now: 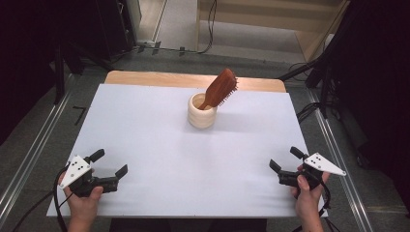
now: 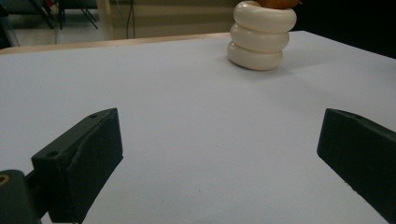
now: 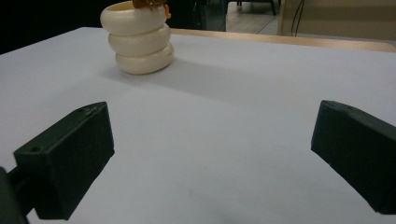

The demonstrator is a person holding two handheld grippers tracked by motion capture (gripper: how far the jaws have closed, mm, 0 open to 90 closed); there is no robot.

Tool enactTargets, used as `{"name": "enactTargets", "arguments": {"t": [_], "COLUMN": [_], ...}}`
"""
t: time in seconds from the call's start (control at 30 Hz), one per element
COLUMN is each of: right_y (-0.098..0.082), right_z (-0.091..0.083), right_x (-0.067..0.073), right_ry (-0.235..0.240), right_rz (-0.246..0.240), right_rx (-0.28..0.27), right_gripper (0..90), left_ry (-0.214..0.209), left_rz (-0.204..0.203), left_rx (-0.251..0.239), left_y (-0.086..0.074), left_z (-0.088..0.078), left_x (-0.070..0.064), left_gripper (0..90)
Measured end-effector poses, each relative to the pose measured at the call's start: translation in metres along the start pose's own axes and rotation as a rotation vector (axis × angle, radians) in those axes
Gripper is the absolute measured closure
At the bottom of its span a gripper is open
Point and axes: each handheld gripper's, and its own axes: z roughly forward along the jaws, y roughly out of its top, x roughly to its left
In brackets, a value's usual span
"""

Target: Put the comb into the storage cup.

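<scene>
A cream holder (image 1: pixel 201 111) shaped like three stacked rings stands at the middle back of the white table (image 1: pixel 145 130). A brown wooden hairbrush (image 1: pixel 220 88) stands in it handle down, leaning to the right. The holder (image 2: pixel 261 36) rises far ahead in the left gripper view, and the holder (image 3: pixel 139 38) is far ahead to the left in the right gripper view. My left gripper (image 1: pixel 109 162) rests open near the front left edge, held by a hand. At the front right my right gripper (image 1: pixel 285 158) is open too. Both are empty.
The table's wooden far edge (image 1: pixel 193 79) shows behind the white top. Metal rails (image 1: pixel 29 159) run along the floor at both sides, and cables (image 1: pixel 309 108) lie on the floor at the right.
</scene>
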Motion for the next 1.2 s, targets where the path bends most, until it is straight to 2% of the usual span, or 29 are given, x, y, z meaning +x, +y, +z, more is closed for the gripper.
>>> {"name": "enactTargets", "arguments": {"t": [0.27, 1.0, 1.13, 1.2], "right_y": [-0.006, -0.027, -0.033, -0.033], "right_z": [-0.013, -0.047, -0.049, -0.048], "right_x": [-0.01, -0.033, -0.038, -0.037], "right_ry": [-0.031, -0.106, -0.09, -0.097], "right_rz": [0.012, -0.008, 0.049, 0.046], "right_rx": [0.003, 0.014, -0.016, -0.017], "right_gripper": [0.0, 0.0, 0.0, 0.0], "left_ry": [0.001, 0.003, 0.004, 0.007], "left_rz": [-0.001, -0.016, -0.013, -0.011], "left_rx": [0.0, -0.01, -0.003, 0.003], "left_y": [0.0, 0.0, 0.0, 0.0], "left_z": [0.0, -0.001, 0.0, 0.0], "left_x": [0.0, 0.001, 0.001, 0.001], "left_gripper": [0.2, 0.2, 0.2, 0.2]}}
